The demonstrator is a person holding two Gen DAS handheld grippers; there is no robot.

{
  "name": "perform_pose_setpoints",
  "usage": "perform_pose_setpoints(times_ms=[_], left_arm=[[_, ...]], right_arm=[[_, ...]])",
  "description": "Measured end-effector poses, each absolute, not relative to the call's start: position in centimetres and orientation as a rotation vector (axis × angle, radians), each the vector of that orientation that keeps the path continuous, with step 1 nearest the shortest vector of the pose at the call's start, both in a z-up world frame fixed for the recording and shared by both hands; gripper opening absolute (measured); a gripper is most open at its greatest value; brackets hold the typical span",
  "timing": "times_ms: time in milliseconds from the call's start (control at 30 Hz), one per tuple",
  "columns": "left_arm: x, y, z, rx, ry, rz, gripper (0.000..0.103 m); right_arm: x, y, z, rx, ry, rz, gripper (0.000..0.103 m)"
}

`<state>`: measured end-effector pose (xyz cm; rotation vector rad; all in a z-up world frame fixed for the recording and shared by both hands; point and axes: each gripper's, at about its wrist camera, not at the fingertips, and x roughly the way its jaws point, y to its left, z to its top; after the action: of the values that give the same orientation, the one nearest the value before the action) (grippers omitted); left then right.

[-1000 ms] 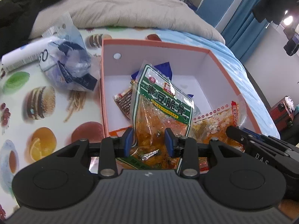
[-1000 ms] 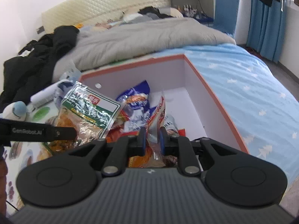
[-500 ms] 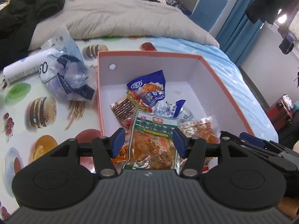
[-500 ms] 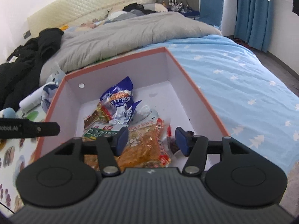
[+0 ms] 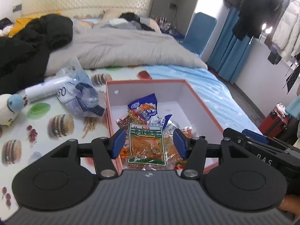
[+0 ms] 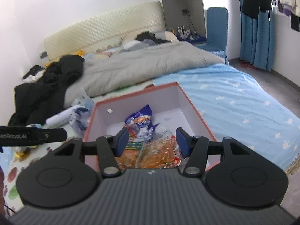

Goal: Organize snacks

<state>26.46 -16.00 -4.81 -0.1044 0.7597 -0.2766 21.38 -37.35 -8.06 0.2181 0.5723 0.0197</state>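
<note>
An open box (image 5: 202,103) (image 6: 193,105) with an orange rim and white inside lies on the bed and holds several snack packets. A green-topped packet of orange snacks (image 5: 147,144) lies flat on the pile near the box's front. A blue packet (image 5: 145,106) (image 6: 139,119) lies further in, and an orange packet (image 6: 161,154) lies at the front right. My left gripper (image 5: 149,144) hangs open above the green-topped packet, nothing between its pads. My right gripper (image 6: 152,140) is open above the orange packet, also holding nothing.
Left of the box, on a food-print cloth (image 5: 37,131), lie a crumpled clear bag (image 5: 80,97), a white bottle (image 5: 46,91) and a plush toy (image 5: 7,108). A grey quilt (image 5: 121,46) and black jacket (image 5: 28,46) lie behind. The blue sheet (image 6: 243,103) stretches right.
Both grippers opened and let their packets drop into the box. The green-topped packet went from upright to flat. Both grippers have risen and pulled back from the box.
</note>
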Motion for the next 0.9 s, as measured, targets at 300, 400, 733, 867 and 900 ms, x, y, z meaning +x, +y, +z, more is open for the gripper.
perform_pose_setpoints(times_ms=[300,400,733,867,900], left_arm=[[18.4,-13.2,-0.9,-0.106,0.666,-0.280,0.062],[16.0,-12.8,0.3,-0.101,0.633,-0.288,0.062],[9.1,-13.0,1.0,-0.087,0.589,-0.330,0.062],[7.8,-13.0,0.2,-0.076,0.598,-0.333,0.062],[7.5,-12.9,0.0,-0.077,0.601,-0.332,0.062]], right_arm=[[15.0,-35.6,-4.2,0.196,0.466,0.044,0.058],[12.7,-35.4,-3.0,0.209,0.432,0.050,0.058],[6.3,-35.3,-2.3,0.213,0.384,0.043,0.058],[4.2,-34.7,-2.9,0.211,0.381,0.043,0.058],[3.8,-34.6,-3.2,0.215,0.382,0.045,0.058]])
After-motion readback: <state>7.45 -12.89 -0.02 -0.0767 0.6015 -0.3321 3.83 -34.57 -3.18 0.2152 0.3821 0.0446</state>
